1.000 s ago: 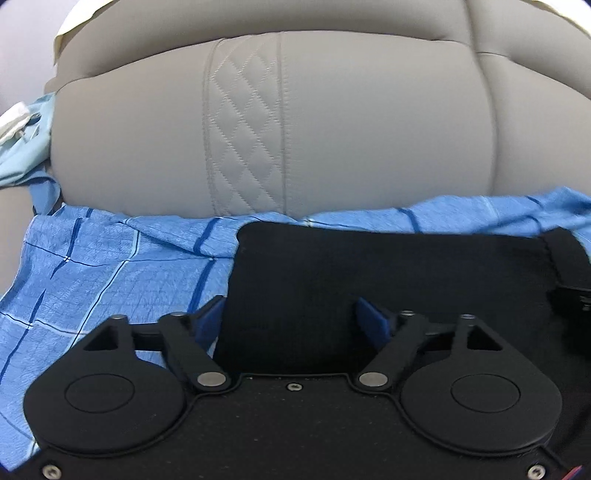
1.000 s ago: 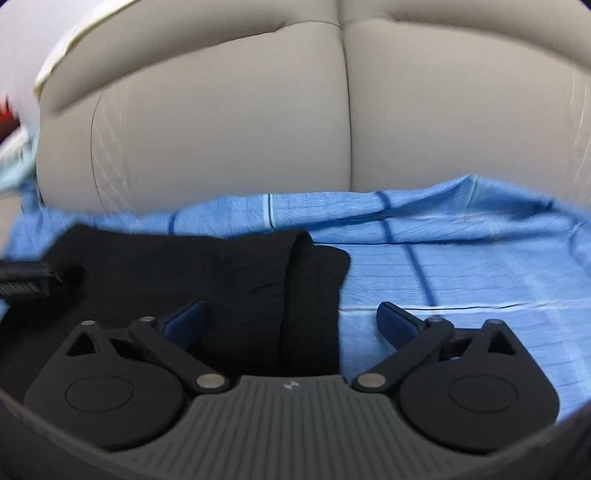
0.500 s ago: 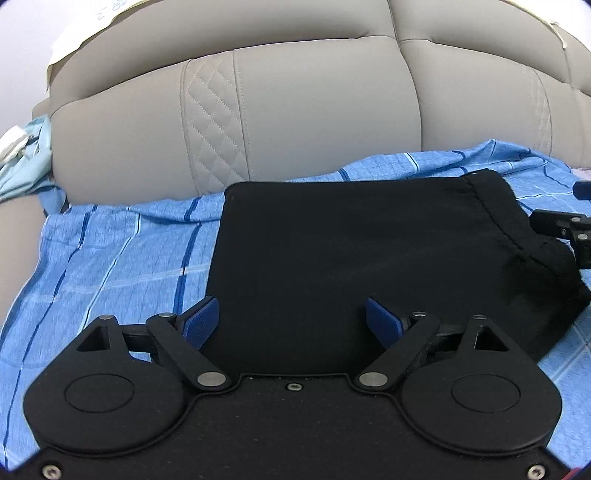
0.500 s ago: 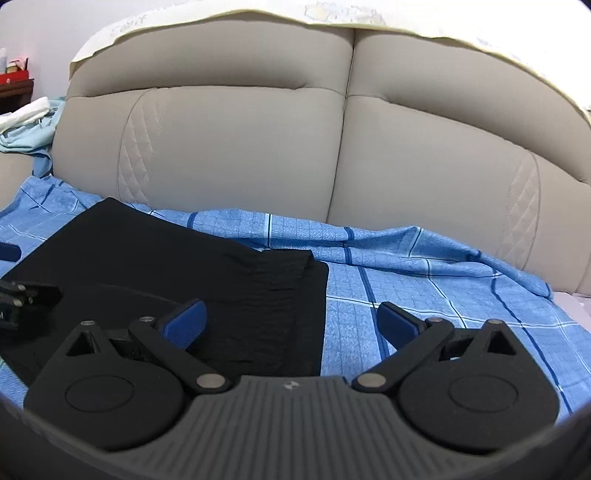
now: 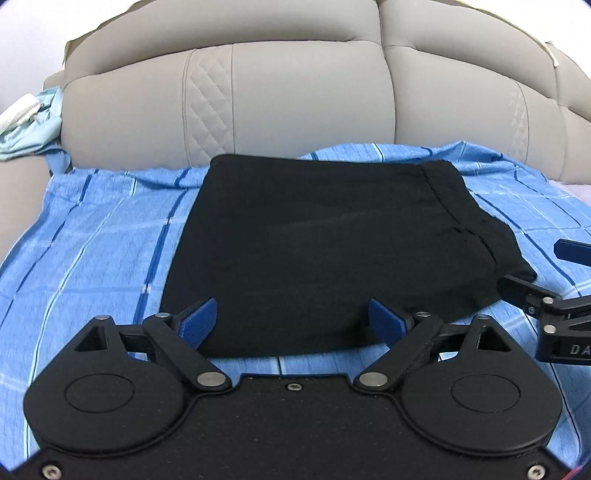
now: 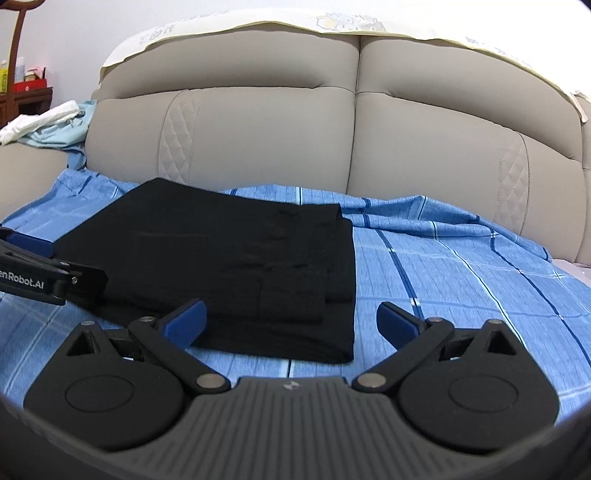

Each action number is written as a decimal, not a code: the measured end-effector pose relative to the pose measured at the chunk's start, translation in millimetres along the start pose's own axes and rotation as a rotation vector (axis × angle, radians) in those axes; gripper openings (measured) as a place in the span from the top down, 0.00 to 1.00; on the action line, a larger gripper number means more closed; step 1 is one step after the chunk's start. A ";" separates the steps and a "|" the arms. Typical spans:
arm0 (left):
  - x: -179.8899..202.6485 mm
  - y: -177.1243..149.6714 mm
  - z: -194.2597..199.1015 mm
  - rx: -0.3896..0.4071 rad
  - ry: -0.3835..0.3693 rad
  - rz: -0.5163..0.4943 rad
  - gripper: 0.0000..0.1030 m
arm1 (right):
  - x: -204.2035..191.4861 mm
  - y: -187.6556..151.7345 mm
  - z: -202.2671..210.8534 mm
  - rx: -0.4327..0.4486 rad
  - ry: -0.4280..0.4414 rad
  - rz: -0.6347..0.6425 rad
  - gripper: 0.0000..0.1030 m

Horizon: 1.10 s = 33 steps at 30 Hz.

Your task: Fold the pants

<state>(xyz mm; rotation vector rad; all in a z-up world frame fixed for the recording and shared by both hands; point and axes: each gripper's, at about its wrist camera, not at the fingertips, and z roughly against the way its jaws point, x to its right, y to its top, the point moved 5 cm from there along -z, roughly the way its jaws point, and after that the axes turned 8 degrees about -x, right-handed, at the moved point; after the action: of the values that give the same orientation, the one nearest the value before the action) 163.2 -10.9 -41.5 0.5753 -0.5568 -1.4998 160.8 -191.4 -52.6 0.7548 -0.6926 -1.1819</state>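
The black pants [image 5: 314, 251] lie folded into a flat rectangle on the blue checked sheet [image 5: 92, 240]. My left gripper [image 5: 291, 319] hovers at their near edge, its jaws opening; the edge shows between the blue pads [image 5: 197, 319], which do not press on it. In the right wrist view the pants [image 6: 229, 258] sit left of centre, layered edges towards the right. My right gripper [image 6: 291, 317] stands open over their near right corner, gripping nothing. Each gripper appears at the edge of the other's view: the right gripper [image 5: 546, 280], the left gripper [image 6: 33, 262].
A grey padded headboard [image 6: 332, 129] rises behind the sheet, with a cream cloth [image 6: 332, 18] over its top. Light blue and white clothes [image 6: 48, 125] are heaped at the far left. A wooden shelf [image 6: 22, 88] stands beyond them.
Both grippers have drawn back from the headboard. The folded pants now show whole, and the near sheet appears beneath both grippers.
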 end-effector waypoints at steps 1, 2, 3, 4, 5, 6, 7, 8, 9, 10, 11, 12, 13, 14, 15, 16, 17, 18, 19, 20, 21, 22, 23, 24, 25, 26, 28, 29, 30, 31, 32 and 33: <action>1.9 -4.5 1.8 -0.005 0.004 0.003 0.13 | 0.5 -2.7 0.9 -0.001 -0.003 -0.003 0.00; 3.1 -7.8 2.6 -0.010 0.006 0.005 0.13 | 1.2 -5.2 2.1 -0.002 -0.005 -0.009 0.00; 4.3 -11.3 3.3 -0.015 0.008 0.009 0.12 | 2.2 -7.7 2.8 -0.004 -0.008 -0.020 0.00; 5.0 -14.5 3.7 -0.020 0.012 0.015 0.12 | 3.6 -9.7 3.1 -0.006 -0.009 -0.032 0.00; 5.5 -17.5 3.9 -0.027 0.015 0.023 0.12 | 4.4 -11.9 3.9 -0.010 -0.008 -0.047 0.00; 5.4 -19.8 3.3 -0.033 0.017 0.028 0.12 | 5.4 -13.9 4.8 -0.015 -0.004 -0.058 0.00; 5.3 -22.4 3.0 -0.039 0.021 0.036 0.12 | 5.6 -15.9 5.4 -0.019 0.002 -0.069 0.00; 5.2 -24.8 2.3 -0.046 0.026 0.043 0.12 | 5.3 -17.7 6.1 -0.022 0.006 -0.075 0.00; 3.9 -25.9 0.3 -0.051 0.029 0.045 0.12 | 4.4 -19.1 7.0 -0.022 0.008 -0.078 0.00; 3.7 -27.6 -0.8 -0.056 0.035 0.049 0.12 | 2.8 -20.3 7.7 -0.022 0.009 -0.075 0.00; 3.4 -29.0 -2.1 -0.060 0.040 0.052 0.11 | 1.2 -21.1 8.0 -0.021 0.008 -0.071 0.00; 3.5 -30.2 -3.5 -0.065 0.044 0.055 0.10 | -0.3 -21.5 8.1 -0.020 0.006 -0.064 0.00; 3.3 -31.3 -4.0 -0.062 0.047 0.060 0.08 | -2.5 -22.2 8.2 -0.018 0.005 -0.057 0.00; 1.9 -31.0 -5.4 -0.060 0.048 0.063 0.07 | -4.5 -23.0 8.4 -0.018 0.005 -0.050 0.00; 1.4 -31.2 -6.0 -0.061 0.049 0.067 0.06 | -6.4 -23.5 8.1 -0.020 0.007 -0.044 0.00; 1.2 -31.2 -6.7 -0.061 0.049 0.071 0.05 | -8.1 -24.1 7.4 -0.023 0.008 -0.040 0.00; 0.4 -30.3 -7.4 -0.062 0.049 0.075 0.03 | -9.2 -24.6 6.9 -0.027 0.009 -0.038 0.00; 0.1 -30.1 -8.5 -0.063 0.050 0.078 0.02 | -10.4 -25.3 5.6 -0.034 0.010 -0.036 0.00; -0.3 -30.0 -9.4 -0.062 0.051 0.081 0.00 | -11.3 -26.1 4.4 -0.040 0.010 -0.035 0.00; -0.5 -30.0 -10.3 -0.058 0.052 0.083 0.00 | -12.4 -26.9 2.8 -0.046 0.010 -0.034 0.00; -1.0 -29.4 -11.3 -0.053 0.053 0.083 0.00 | -13.3 -27.9 1.2 -0.052 0.009 -0.033 0.00; -1.0 -29.0 -12.0 -0.050 0.055 0.082 0.00 | -14.0 -28.9 -0.3 -0.058 0.007 -0.032 0.00; -0.9 -28.3 -12.5 -0.048 0.055 0.081 0.00 | -14.4 -29.6 -1.9 -0.062 0.006 -0.031 0.00; -0.8 -27.7 -12.9 -0.047 0.056 0.080 0.00 | -14.9 -30.4 -3.7 -0.068 0.005 -0.031 0.00; -0.9 -27.0 -13.7 -0.046 0.055 0.081 0.00 | -15.2 -30.9 -5.4 -0.073 0.005 -0.033 0.00; -0.9 -26.9 -14.1 -0.045 0.054 0.082 0.00 | -15.0 -31.2 -6.2 -0.070 0.007 -0.038 0.00; -1.3 -26.4 -14.7 -0.045 0.051 0.085 0.00 | -15.1 -30.7 -7.6 -0.067 0.006 -0.043 0.00; -1.6 -26.5 -14.7 -0.044 0.050 0.083 0.00 | -15.2 -30.5 -8.4 -0.064 0.004 -0.044 0.00; -1.8 -26.6 -14.8 -0.043 0.049 0.083 0.00 | -15.3 -30.5 -9.3 -0.062 0.002 -0.043 0.00; -2.1 -26.7 -15.0 -0.041 0.048 0.083 0.00 | -15.7 -30.8 -10.1 -0.060 0.000 -0.042 0.00; -2.2 -27.5 -14.3 -0.039 0.047 0.083 0.00 | -15.9 -31.2 -10.5 -0.055 -0.002 -0.042 0.00; -2.3 -27.6 -14.4 -0.038 0.047 0.083 0.00 | -16.4 -31.5 -10.6 -0.052 -0.003 -0.041 0.00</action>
<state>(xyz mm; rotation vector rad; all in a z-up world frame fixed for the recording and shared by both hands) 152.0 -8.2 -70.6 0.5508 -0.5089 -1.4123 148.3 -180.3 -85.6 0.7266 -0.6494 -1.2342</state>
